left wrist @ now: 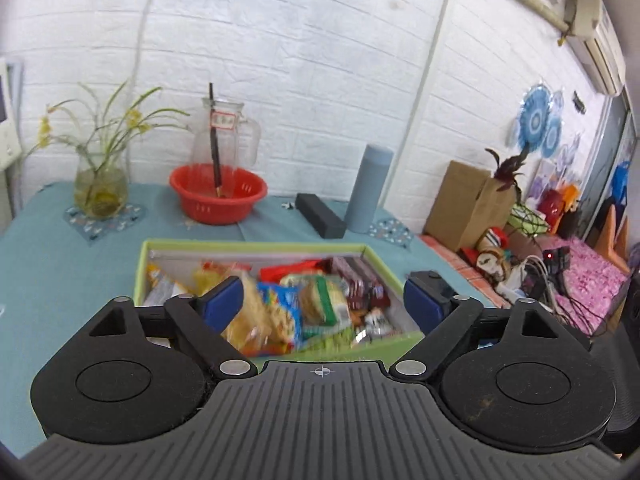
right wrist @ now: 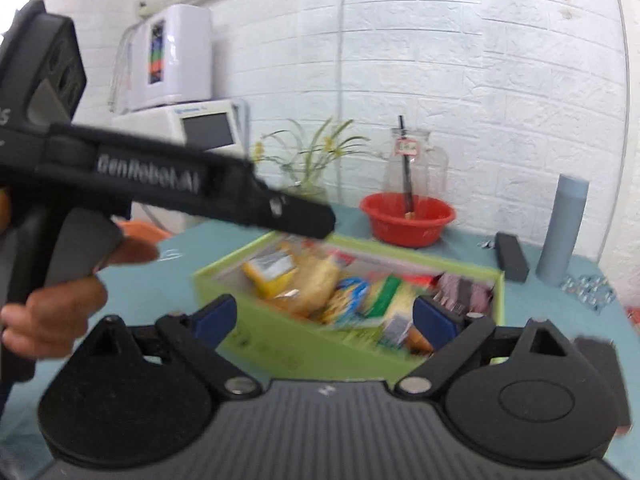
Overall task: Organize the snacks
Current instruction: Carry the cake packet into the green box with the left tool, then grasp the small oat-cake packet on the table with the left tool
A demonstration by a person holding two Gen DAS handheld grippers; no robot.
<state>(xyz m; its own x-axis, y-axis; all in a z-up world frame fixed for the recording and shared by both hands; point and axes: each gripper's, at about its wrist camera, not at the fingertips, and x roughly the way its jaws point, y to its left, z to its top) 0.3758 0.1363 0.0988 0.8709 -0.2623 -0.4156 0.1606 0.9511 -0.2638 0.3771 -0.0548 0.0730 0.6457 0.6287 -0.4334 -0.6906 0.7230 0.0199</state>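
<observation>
snack box [left wrist: 360, 350] — beyond left tongs [left wrist: 324, 300] | tongs spread — empty

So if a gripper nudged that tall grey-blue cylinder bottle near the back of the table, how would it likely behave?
The bottle stands upright, tall and narrow, so a high push would probably tip it. Being round, it would likely roll once down. Its smooth sides look fairly slippery for the pads.

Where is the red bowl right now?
The red bowl sits on the table behind the green box, in front of the glass jug.
</observation>
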